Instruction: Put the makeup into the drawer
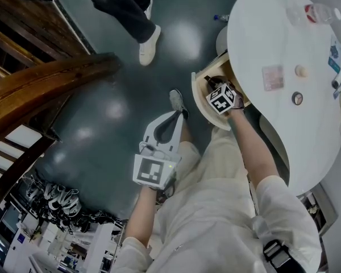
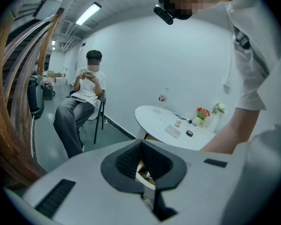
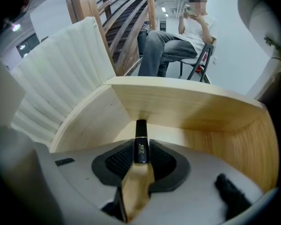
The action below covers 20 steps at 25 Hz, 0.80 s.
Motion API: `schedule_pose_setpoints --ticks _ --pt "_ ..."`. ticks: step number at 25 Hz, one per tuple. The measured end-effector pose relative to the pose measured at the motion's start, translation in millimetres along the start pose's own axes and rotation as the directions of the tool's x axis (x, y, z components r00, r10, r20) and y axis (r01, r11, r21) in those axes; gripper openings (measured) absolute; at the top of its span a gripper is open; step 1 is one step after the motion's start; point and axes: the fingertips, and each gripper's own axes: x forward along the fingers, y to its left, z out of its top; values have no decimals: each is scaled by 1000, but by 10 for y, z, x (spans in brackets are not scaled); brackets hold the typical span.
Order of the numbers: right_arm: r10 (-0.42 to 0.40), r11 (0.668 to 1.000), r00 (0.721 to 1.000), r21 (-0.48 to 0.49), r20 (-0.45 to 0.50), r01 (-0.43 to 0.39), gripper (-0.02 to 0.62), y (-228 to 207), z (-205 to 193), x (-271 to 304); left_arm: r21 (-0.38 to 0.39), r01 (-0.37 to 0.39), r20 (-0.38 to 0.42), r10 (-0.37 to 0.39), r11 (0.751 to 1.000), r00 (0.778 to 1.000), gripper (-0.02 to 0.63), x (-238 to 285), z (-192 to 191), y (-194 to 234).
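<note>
We hold a slim black makeup tube (image 3: 140, 131) in our right gripper (image 3: 141, 150), jaws narrowed onto it, its tip pointing down inside the open wooden drawer (image 3: 192, 111) under the white counter (image 1: 273, 33). Our left gripper (image 2: 141, 149) is closed on nothing, away from the drawer.

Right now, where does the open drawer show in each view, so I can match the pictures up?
Head view: the drawer sits just right of centre, in the upper half.
Left gripper view: only a wooden sliver of it shows, low at centre.
Right gripper view: its wooden walls fill the middle.
Shared landmark: the seated person, at the top of the head view, left in the left gripper view, top right in the right gripper view.
</note>
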Motion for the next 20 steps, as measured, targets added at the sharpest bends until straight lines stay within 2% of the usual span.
schedule_pose_setpoints --ticks 4,6,13,20 --pt "3 1000 1000 -9 -15 -3 102 -20 -41 33 -2 -6 -5 6 1000 1000 11 17 -36 -9" --pt "2 1000 1000 -9 -12 -2 141 -14 -31 35 -8 -11 -5 11 1000 1000 11 -3 -50 19" --pt "-20 1000 1000 -20 8 20 138 16 27 -87 -13 -24 6 24 1000 1000 11 -93 -65 51" --pt "-57 998 996 -22 63 59 109 122 184 -481 5 -4 8 4 1000 1000 11 -257 -18 -45"
